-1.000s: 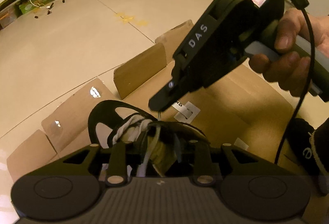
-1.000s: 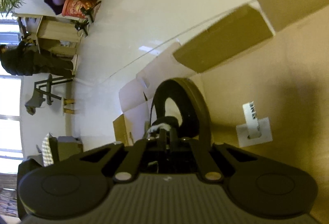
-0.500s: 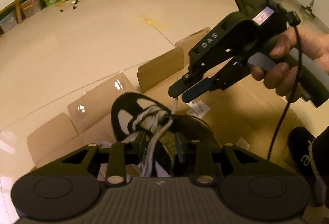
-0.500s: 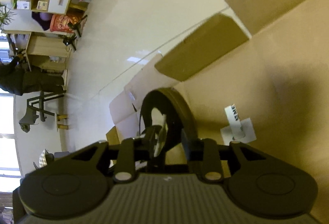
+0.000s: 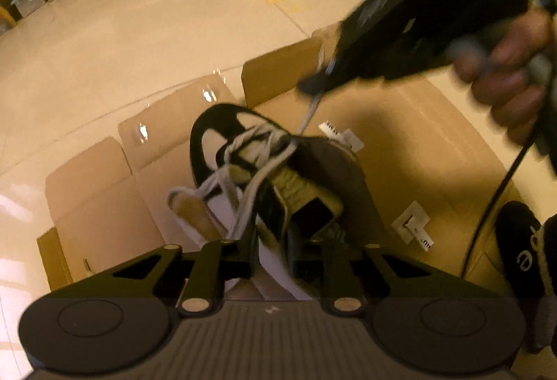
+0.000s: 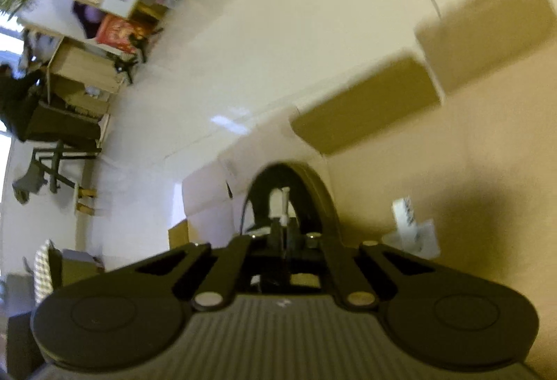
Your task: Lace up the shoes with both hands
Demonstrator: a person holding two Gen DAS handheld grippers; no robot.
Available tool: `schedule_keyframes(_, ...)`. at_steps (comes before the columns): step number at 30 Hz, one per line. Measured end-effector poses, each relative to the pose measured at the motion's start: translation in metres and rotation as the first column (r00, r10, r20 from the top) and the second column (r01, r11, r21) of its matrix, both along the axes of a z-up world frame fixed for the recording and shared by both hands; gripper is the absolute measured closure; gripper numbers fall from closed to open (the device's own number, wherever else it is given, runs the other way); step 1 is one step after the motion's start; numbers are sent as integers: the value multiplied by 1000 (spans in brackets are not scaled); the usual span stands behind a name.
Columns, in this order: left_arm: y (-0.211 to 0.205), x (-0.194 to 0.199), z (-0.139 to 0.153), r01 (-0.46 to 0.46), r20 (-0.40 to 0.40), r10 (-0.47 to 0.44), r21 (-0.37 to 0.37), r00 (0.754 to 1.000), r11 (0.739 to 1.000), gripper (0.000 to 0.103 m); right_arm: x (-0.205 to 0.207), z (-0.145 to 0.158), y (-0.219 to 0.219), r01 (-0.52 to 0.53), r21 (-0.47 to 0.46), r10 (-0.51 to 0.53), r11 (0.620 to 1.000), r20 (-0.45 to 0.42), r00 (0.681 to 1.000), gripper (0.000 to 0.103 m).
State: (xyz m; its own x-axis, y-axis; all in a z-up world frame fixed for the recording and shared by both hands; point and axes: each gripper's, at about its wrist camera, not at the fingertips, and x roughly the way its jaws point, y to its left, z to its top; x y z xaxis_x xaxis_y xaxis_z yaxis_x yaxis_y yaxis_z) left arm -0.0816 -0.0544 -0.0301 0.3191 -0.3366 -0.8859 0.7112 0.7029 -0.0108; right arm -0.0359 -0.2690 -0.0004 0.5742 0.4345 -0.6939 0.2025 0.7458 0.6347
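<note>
**Two hand-held grippers working a soft lace on a sneaker**

At the left of the left wrist view, flattened cardboard (image 5: 104, 192) covers a pale tiled floor. On it, near the middle, lies a black and white sneaker (image 5: 222, 150), toe pointing away, its tongue pulled open. A pale flat shoelace (image 5: 250, 150) crosses loosely over the eyelets and loops out to the shoe's left side. The left gripper (image 5: 271, 251) sits low and close over the shoe's opening; its jaws are closing, narrow, with one strand of the lace running down to them, though whether they pinch it cannot be told.

Further right and higher, the right gripper (image 5: 313, 85), held in a person's hand (image 5: 504, 77), is blurred. Its jaws are clamped on the lace's end, and the strand stretches taut from the shoe up to it. In the right wrist view, the lace's stiff white tip (image 6: 283, 202) pokes out beyond the closed jaws.

The lace looks light, limp and likely slippery; gripping near the stiff tip probably gives most control. The shoe seems light enough to shift when pulled.
</note>
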Motion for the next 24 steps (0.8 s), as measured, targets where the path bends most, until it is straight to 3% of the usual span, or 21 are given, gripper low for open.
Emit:
schedule_keyframes(6,4,0,-4,-15,-1,15,-3,1000,1000,86,-18,54,-28,43,-64,-34,997,127,991,102)
schedule_keyframes(10,12,4,0,-43,-32,42,-17,999,999,80,-29,81,-52,114,-76,-98,991,187,977,102)
schedule_keyframes(13,14,9,0,-68,-61,66,-26,996,997,78,-33,98,-67,155,-81,-134,985,221,966,102)
schedule_keyframes(18,7,4,-3,-44,-23,44,12,999,999,75,-39,122,-90,200,-106,-165,974,272,948,102)
schedule_keyframes(24,4,5,-9,-50,-36,51,16,998,999,72,-47,141,-112,269,-134,-214,954,328,920,102)
